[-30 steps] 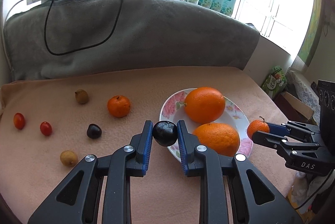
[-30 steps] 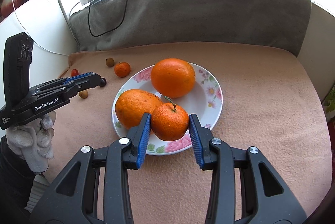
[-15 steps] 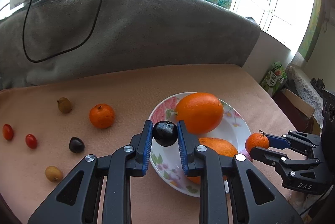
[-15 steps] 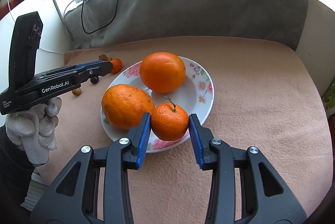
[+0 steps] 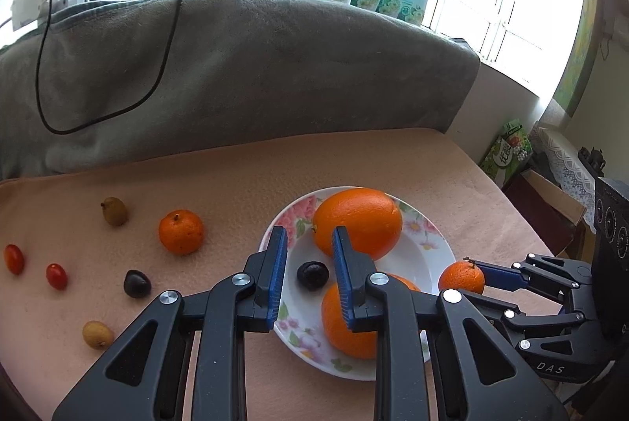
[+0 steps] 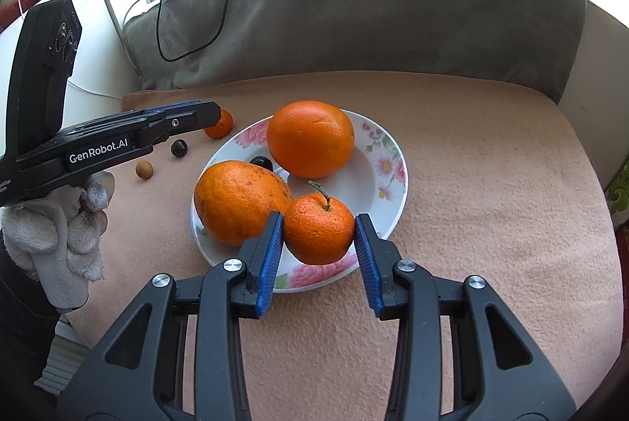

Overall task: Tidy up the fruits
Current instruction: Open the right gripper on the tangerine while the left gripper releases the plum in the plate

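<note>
Fruits are partly gathered on the floral plate in the middle of the peach-covered worktop; two large oranges sit on it, and a dark grape lies on the plate between them, free of any grip. Your left gripper hovers above that grape with its fingers only a narrow gap apart and nothing between them; the right wrist view shows it off the plate's left side, held in a white-gloved hand. Your right gripper has its fingers pressed on both sides of a stemmed tangerine over the plate's near rim. Left of the plate, on the worktop, lie a second tangerine, another dark grape, two cherry tomatoes and two small brownish fruits.
</note>
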